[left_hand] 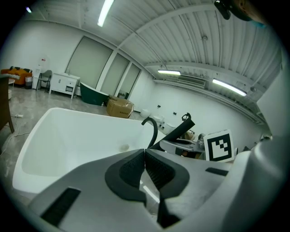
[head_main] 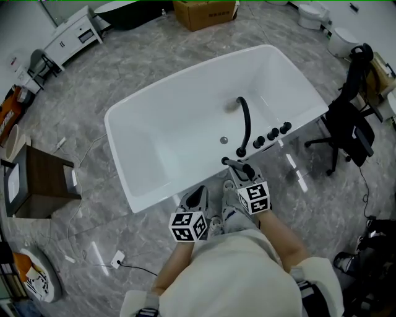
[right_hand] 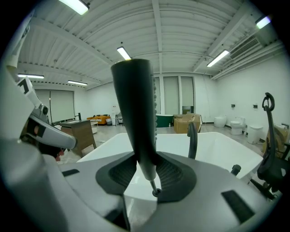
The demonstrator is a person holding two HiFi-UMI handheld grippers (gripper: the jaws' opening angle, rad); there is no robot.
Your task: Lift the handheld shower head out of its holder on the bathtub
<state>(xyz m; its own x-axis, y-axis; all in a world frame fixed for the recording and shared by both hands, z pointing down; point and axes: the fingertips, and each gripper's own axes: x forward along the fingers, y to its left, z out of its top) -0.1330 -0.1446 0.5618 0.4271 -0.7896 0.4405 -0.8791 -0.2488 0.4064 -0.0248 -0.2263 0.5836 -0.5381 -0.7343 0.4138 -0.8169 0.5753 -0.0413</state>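
Stands at near rim of white tub (head_main: 167,130), looking steeply down, one gripper in each hand. Clamps right gripper (head_main: 234,178) on shower head (head_main: 237,165): in right gripper view, pads pressed on both sides of dark handle near its thin lower end, head upright with slight tilt, wide end up toward ceiling, small fitting showing under the tip against white tub. Holds head over tub's near rim, just beside base of black curved spout (head_main: 245,121) and near row of black knobs (head_main: 272,134); cannot make out the holder in any view. Carries left gripper (head_main: 198,197) just left of right one, apart from head and tub; jaws together at tips in left gripper view, nothing between pads. Catches in left gripper view the same spout arching over tub, and dark head slanting up beside right gripper's marker cube (left_hand: 219,146). Around tub on grey marbled floor (head_main: 154,49): cardboard box (head_main: 204,12) beyond far end, black office chair (head_main: 349,124) to right, wooden side table (head_main: 43,179) to left, white cabinet (head_main: 71,34) at top left, toilets (head_main: 312,13) at top right.
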